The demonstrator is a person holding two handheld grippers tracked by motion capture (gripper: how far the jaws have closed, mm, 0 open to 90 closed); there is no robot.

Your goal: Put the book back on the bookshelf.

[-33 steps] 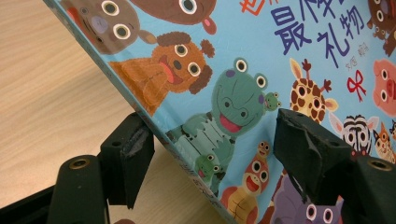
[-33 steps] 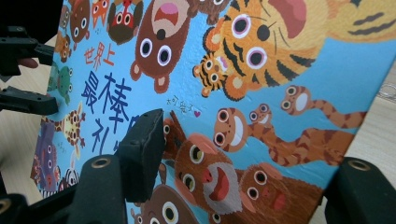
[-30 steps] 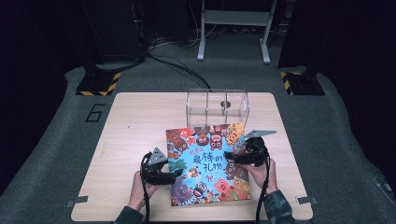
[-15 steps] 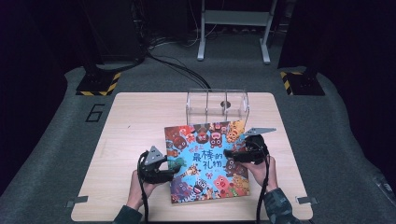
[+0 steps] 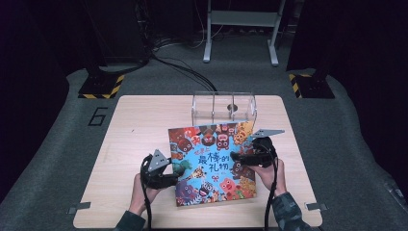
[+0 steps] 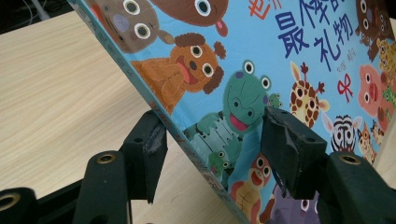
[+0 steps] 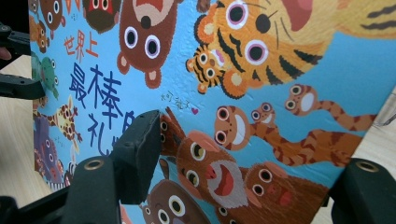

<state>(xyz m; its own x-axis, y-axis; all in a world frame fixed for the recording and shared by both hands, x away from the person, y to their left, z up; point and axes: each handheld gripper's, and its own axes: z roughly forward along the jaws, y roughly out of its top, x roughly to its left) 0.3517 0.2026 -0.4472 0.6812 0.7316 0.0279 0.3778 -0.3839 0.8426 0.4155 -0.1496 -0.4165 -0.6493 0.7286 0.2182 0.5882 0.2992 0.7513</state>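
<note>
Seen from above: a picture book (image 5: 211, 163) in the middle of a wooden table (image 5: 134, 125), cover up and slightly askew, just in front of a clear box (image 5: 223, 108) with dividers.

Left tongs (image 5: 179, 168) astride the book's left edge, at a middling gap after just closing in. One pad on the cover beside the green frog, the other against the edge from beneath; by the look of it, a pinch on the book. Right tongs (image 5: 239, 160) across the right edge, narrower, yet just easing apart. One pad flat on the cover, the other tucked past the edge; impossible to tell whether pressing or merely resting.

Likely trouble: a glossy cover sliding out of a slack right-hand hold, throwing all the weight on the left pinch, then a twist or a flat drop. Also possible: only the cover caught on the left rather than the full thickness, and a book swinging open on the lift. With a careless push forward, a knock of the top edge against the box just beside it.

Room to move: bare wood wide to the left, a narrower strip to the right, a short margin toward the table's near edge, nothing overhead. Probably safest: straight up, or back toward the person.
</note>
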